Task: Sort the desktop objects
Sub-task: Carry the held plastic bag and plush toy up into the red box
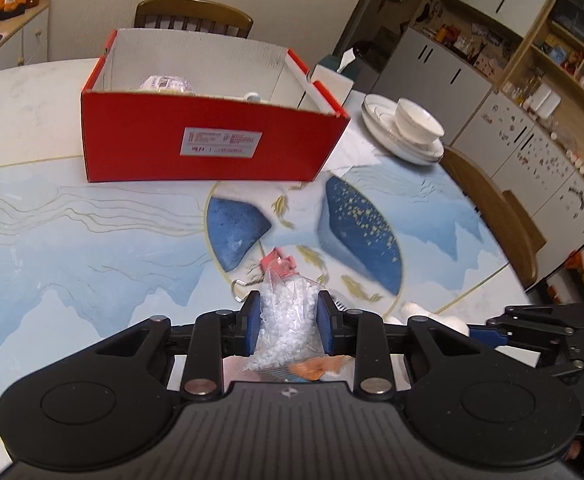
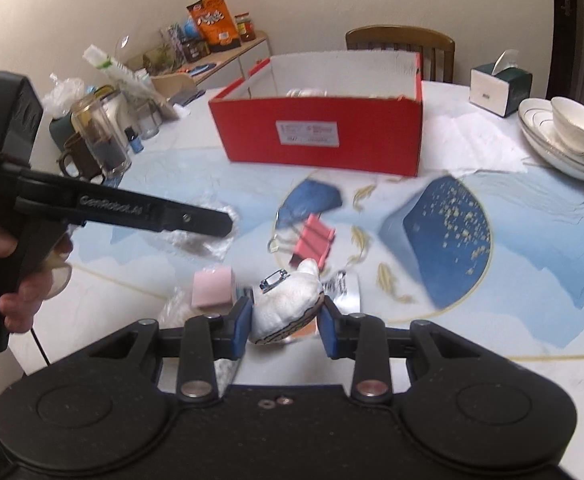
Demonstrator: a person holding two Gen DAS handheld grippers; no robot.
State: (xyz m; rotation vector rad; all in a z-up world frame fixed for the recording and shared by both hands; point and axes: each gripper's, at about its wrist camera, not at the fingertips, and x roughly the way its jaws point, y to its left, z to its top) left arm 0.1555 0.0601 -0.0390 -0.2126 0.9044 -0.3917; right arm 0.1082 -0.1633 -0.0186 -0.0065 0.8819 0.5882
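Left wrist view: the left gripper [image 1: 287, 316] points forward and downward over the desk [image 1: 91, 248], its blue pads clamped on a small clear bag of white granules [image 1: 285, 320] that stands between them, its top poking up toward 12 o'clock. Just beyond the bag's top a pink binder clip [image 1: 279, 261] lies on the desk. At 12 o'clock, well apart, sits the red box [image 1: 211, 136], open-topped, with a pale packet partly visible inside. A stack of white dishes [image 1: 408, 128] stands at 2 o'clock beside the box. At 3 o'clock the black frame of the other gripper shows at the picture's edge. In the right wrist view, the right gripper [image 2: 285, 316] also tilts downward, its pads pressed on a white plush toy [image 2: 287, 304] with a metal clasp on top; the toy fills the gap between the fingers. A pink cube [image 2: 213, 288] lies just beside the gripper's left finger at 10 o'clock, and the binder clip lies at 12 o'clock, near. At 9 o'clock a hand [image 2: 23, 276] wraps the handle of the left gripper, whose black finger reaches toward the centre. The red box stands at 12 o'clock, far behind, with a tissue box [image 2: 500, 84] at 1 o'clock.
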